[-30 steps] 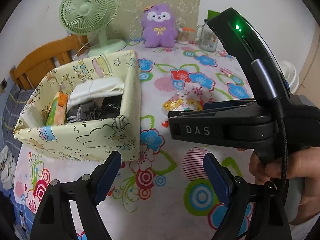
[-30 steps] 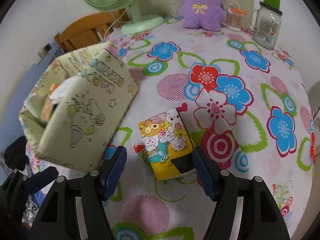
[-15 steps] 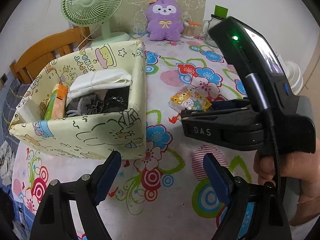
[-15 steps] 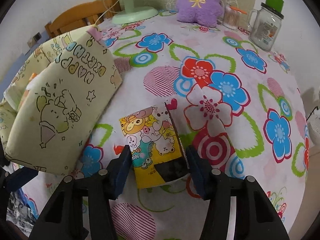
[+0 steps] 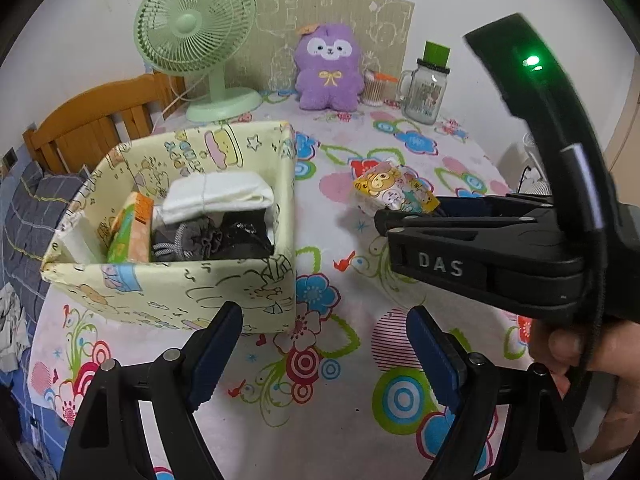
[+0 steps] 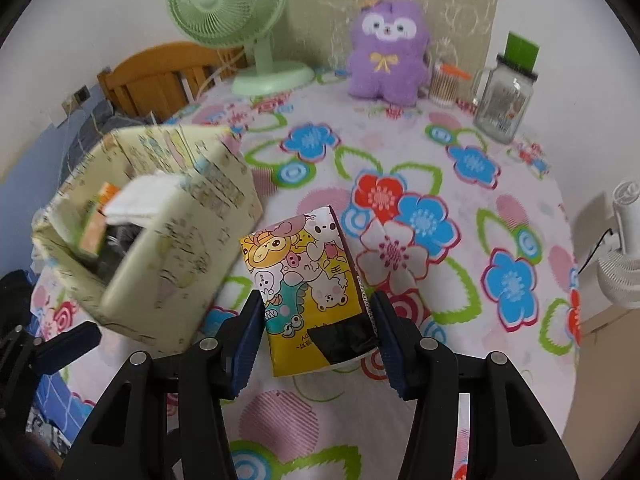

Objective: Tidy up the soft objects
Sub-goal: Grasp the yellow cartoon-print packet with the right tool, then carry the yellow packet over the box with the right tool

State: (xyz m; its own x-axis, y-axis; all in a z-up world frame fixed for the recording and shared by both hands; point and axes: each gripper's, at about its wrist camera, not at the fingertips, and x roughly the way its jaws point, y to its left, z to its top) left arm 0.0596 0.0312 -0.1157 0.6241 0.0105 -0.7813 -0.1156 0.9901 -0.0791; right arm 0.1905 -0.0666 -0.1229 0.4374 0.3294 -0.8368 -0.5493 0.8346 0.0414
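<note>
Clamping the cartoon-printed tissue pack [image 6: 306, 280] between its blue pads, the right gripper [image 6: 318, 332] holds it by the two long sides; its jaws have just been closing onto the pack, and they now sit snug against it. In the left wrist view the pack [image 5: 390, 190] sticks out past the tip of that gripper, raised off the flowered worktop [image 5: 328, 380]. A hand [image 5: 592, 356] grips the right tool's handle at the right edge of that view.

The left gripper [image 5: 324, 354] hovers with its jaws spread wide and nothing between them, just in front of the pale yellow storage box [image 5: 188, 296]. That box stands on the worktop to the left of the held pack and is open at the top; inside lie a folded white cloth [image 5: 218, 196], dark grey fabric [image 5: 208, 236] and an orange and green packet [image 5: 130, 228] standing on edge.

Farther back along the wall stand a green desk fan [image 5: 196, 40], a purple plush toy [image 5: 328, 68], a small cotton-swab container [image 5: 376, 88] and a glass mug jar with a green lid [image 5: 426, 92]. A wooden chair [image 5: 92, 124] shows behind the box at the left.
</note>
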